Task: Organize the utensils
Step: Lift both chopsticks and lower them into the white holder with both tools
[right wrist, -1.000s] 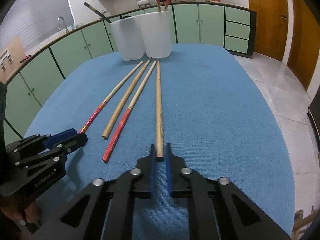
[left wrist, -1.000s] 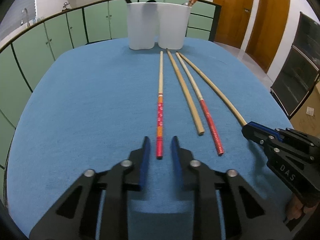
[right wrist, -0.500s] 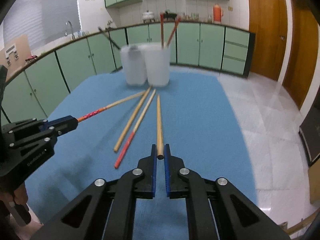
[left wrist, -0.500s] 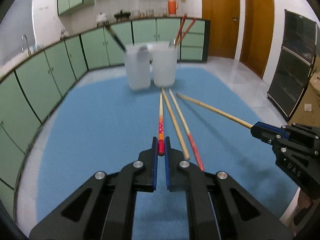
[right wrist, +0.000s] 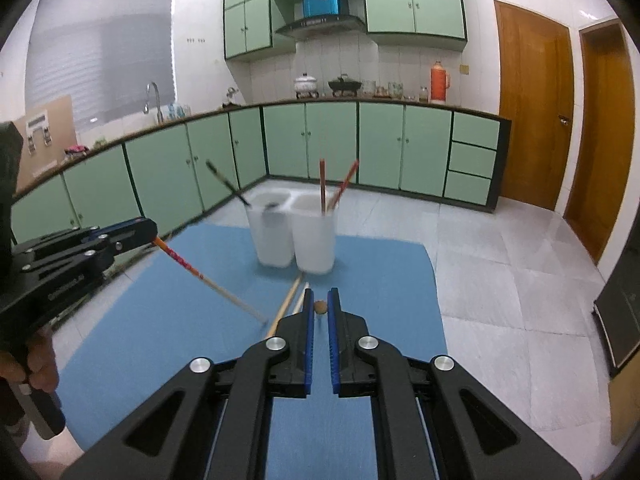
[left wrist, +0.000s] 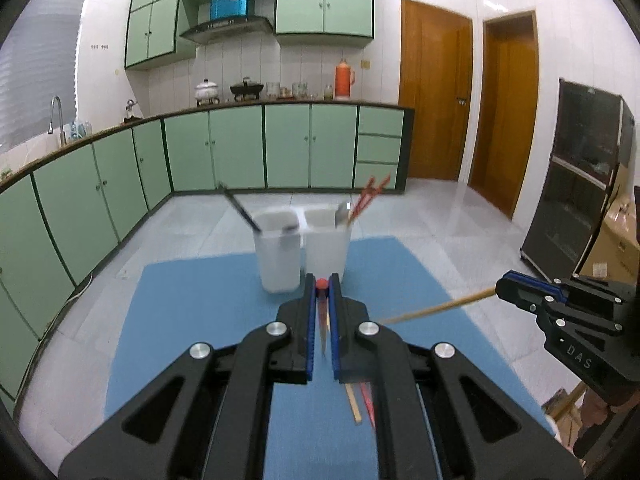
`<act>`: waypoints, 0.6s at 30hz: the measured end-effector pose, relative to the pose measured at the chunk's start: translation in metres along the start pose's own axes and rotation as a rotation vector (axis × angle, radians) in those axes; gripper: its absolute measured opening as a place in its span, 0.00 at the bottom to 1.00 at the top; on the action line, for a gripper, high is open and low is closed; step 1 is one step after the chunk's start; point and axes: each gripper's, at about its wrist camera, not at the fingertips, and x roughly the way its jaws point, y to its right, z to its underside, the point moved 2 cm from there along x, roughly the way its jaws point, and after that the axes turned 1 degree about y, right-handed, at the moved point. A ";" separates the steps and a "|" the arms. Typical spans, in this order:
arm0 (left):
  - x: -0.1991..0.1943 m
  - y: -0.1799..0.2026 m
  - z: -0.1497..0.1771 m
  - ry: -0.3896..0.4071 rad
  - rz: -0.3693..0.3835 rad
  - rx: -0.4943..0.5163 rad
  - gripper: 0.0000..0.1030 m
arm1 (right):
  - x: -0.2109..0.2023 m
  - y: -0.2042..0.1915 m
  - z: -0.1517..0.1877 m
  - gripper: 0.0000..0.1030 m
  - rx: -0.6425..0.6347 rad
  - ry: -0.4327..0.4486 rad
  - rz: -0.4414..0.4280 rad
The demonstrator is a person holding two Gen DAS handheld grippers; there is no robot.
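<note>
Red chopsticks (right wrist: 322, 188) in right holder (right wrist: 314, 240)

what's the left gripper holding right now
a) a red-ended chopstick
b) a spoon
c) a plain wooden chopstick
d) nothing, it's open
a: in the left wrist view the left gripper is shut on the red-ended chopstick, and the right wrist view shows its red patterned end leaving those jaws.
</note>
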 end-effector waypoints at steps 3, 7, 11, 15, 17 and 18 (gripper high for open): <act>0.002 -0.003 -0.014 0.019 0.006 -0.009 0.05 | 0.001 0.002 -0.013 0.06 0.003 0.006 -0.019; 0.002 -0.008 -0.030 0.048 0.012 -0.026 0.05 | -0.002 0.004 -0.028 0.06 -0.001 0.021 -0.041; -0.002 -0.012 -0.044 0.081 0.009 -0.031 0.05 | -0.006 0.002 -0.043 0.06 -0.022 0.046 -0.056; -0.012 -0.013 -0.064 0.137 0.007 -0.036 0.05 | -0.015 0.001 -0.064 0.06 -0.023 0.091 -0.094; -0.017 -0.014 -0.075 0.171 0.003 -0.037 0.05 | -0.017 0.000 -0.075 0.06 -0.022 0.113 -0.109; -0.020 -0.014 -0.081 0.190 0.000 -0.038 0.05 | -0.018 -0.001 -0.079 0.06 -0.025 0.122 -0.111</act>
